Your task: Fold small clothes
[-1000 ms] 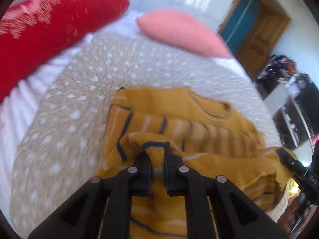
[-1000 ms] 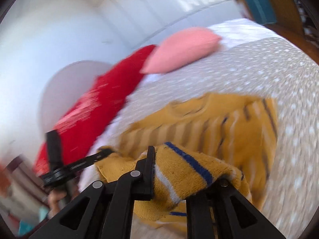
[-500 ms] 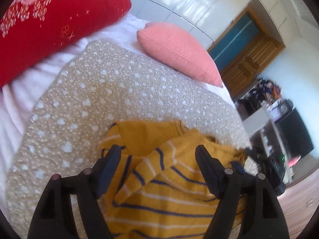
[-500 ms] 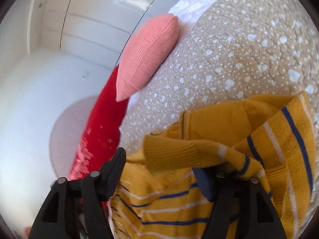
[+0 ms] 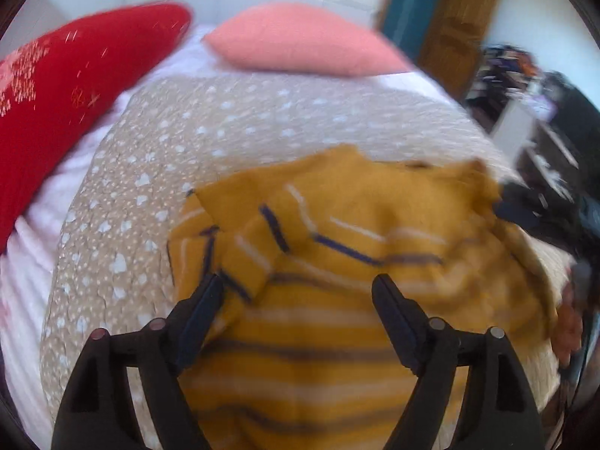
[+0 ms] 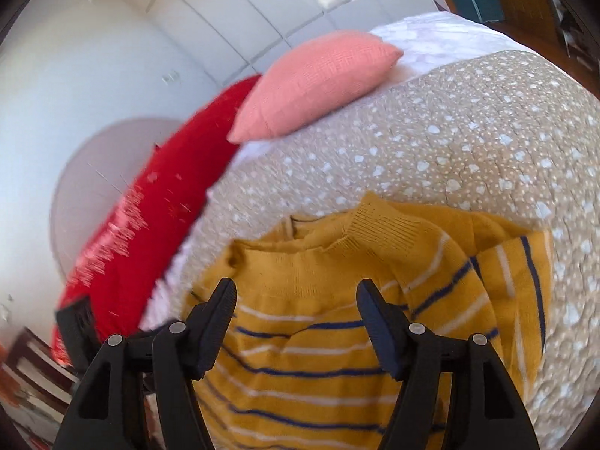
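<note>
On the bed's spotted beige cover [image 6: 468, 142], a mustard striped sweater [image 6: 318, 337] is lying half folded, sleeves crossing its chest. Both the left gripper [image 5: 298, 292] and right gripper [image 6: 296, 296] are hovering over it, jaws wide, holding nothing. Pillows are sitting toward twelve o'clock. Pinching the hem evenly would likely be keeping the next fold square.

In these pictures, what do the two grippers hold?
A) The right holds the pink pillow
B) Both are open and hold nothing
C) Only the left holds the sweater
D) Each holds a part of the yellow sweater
B: the left gripper and the right gripper both stand open over the sweater, with nothing between the jaws.
</note>
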A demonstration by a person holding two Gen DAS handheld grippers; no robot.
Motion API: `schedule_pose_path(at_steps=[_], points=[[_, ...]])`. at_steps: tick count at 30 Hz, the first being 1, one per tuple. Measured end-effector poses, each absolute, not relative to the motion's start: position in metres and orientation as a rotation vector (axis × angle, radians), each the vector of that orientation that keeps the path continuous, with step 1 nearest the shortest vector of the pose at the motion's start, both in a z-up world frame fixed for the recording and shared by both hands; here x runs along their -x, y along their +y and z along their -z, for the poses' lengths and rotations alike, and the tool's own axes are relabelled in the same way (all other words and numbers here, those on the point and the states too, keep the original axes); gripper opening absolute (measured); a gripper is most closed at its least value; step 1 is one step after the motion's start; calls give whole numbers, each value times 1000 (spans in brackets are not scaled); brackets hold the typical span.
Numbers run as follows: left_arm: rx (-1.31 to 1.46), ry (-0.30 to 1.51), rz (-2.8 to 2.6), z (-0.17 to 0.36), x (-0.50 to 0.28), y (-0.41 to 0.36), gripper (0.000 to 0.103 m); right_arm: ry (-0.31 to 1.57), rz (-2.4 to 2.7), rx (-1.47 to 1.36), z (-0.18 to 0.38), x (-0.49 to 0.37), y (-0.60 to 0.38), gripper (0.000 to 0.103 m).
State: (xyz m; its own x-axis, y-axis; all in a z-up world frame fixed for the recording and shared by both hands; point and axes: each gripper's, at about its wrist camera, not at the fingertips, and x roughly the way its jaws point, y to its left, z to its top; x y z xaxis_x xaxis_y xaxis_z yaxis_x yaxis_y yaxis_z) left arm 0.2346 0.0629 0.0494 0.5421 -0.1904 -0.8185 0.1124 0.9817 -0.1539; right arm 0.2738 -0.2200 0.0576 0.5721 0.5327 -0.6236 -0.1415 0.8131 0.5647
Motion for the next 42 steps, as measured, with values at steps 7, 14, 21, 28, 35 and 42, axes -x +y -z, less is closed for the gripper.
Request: schedule_pose_path(at_steps=[7, 14, 21, 28, 35, 42], points=[[343, 1059, -93, -28, -303, 137, 81, 938, -242, -517, -17, -316, -243, 70], [415, 997, -24, -47, -257, 180, 81, 845, -277, -546, -54, -284, -268, 70], [346, 971, 129, -48, -174, 162, 84, 848, -443, -454, -70, -181, -265, 70], [150, 1019, 59, -17, -154, 133, 83, 943, -325, -494, -8, -156, -298, 14], [158, 878, -11, -55, -128, 154, 83, 801, -83, -484, -43, -132, -343, 60], [160, 850, 12, -32, -95, 129, 83, 813, -268, -491, -65, -126, -299, 61]])
